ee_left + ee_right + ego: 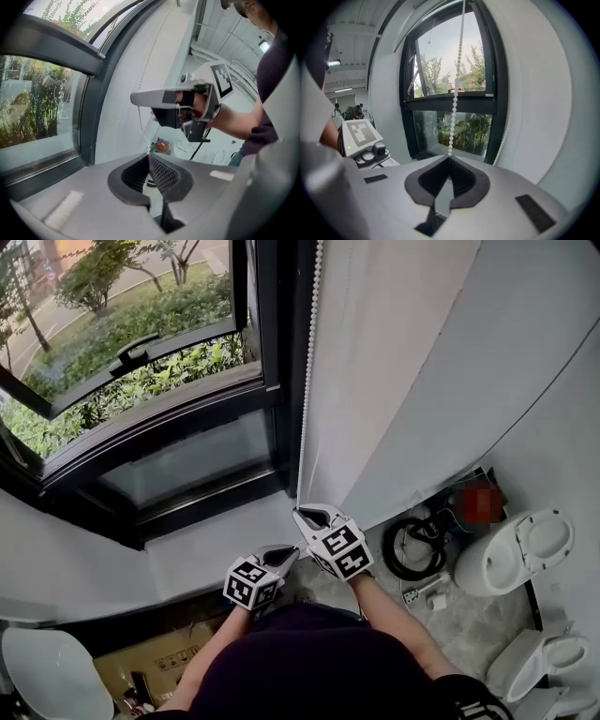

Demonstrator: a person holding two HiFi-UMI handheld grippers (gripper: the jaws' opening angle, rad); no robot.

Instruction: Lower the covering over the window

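A white bead chain (307,381) hangs down the window frame's right side, beside the uncovered window (141,381); no covering shows over the glass. My right gripper (299,513) is shut on the bead chain (454,105), which runs straight up from its jaw tips (449,159). A second strand (502,138) hangs free to the right. My left gripper (294,553) sits just below and left of the right one. It is shut on the thin chain (142,129) that drops from the right gripper (137,98) to its closed tips (149,155).
A white wall (422,362) stands right of the window. On the floor to the right are a coiled black hose (417,549) and two white toilets (516,554) (544,657). A cardboard box (155,662) lies below the sill (216,545).
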